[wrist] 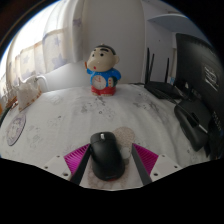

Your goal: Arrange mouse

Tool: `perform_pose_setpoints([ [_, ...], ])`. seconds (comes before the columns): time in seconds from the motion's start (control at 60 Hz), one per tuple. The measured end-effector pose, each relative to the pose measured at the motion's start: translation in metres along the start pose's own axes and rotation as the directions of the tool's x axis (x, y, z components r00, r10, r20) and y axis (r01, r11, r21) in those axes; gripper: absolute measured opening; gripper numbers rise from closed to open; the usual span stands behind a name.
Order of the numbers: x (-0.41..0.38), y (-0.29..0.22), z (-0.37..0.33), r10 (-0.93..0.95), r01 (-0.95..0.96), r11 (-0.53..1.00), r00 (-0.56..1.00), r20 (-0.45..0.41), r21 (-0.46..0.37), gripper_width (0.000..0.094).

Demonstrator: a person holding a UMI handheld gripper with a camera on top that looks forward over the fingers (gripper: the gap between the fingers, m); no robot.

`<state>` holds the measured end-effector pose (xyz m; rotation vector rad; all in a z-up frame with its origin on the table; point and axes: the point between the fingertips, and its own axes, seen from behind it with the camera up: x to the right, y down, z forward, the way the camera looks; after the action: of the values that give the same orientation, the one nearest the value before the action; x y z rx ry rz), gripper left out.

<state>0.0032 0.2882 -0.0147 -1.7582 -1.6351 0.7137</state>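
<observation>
White tabletop [60, 125]; mouse [105, 155] between open gripper [108, 158] pads.

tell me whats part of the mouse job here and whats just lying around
Job:
black mouse, standing between the fingers
hand-held gripper, open, pink pads either side of the mouse
white table

Lying about:
cartoon figurine, beyond the mouse
black laptops
round clock-like object

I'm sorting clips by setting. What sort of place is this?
Probably a home desk or bedroom table: a cartoon doll beyond the mouse, a router and a dark monitor beside it. The mouse sits between the hand-held gripper fingers.
</observation>
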Motion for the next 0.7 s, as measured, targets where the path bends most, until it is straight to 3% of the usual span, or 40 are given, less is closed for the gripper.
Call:
perform_pose_setpoints([
  [0.1, 0.005, -0.006, 0.007, 0.012, -0.012, 1.0, 1.0, -0.011, -0.002, 0.079],
  [0.217, 0.004, -0.009, 0.012, 0.005, -0.005, 1.0, 1.0, -0.004, -0.012, 0.0524],
  [0.367, 0.007, -0.013, 0.013, -0.01, 0.009, 0.999, 1.0, -0.027, -0.037, 0.0442],
  [0.5, -0.012, -0.044, -0.01, 0.032, -0.033, 0.999, 0.999, -0.031, -0.02, 0.044],
  [0.7, -0.136, -0.123, -0.068, -0.016, 0.012, 0.998, 0.998, 0.06, 0.064, 0.0439],
])
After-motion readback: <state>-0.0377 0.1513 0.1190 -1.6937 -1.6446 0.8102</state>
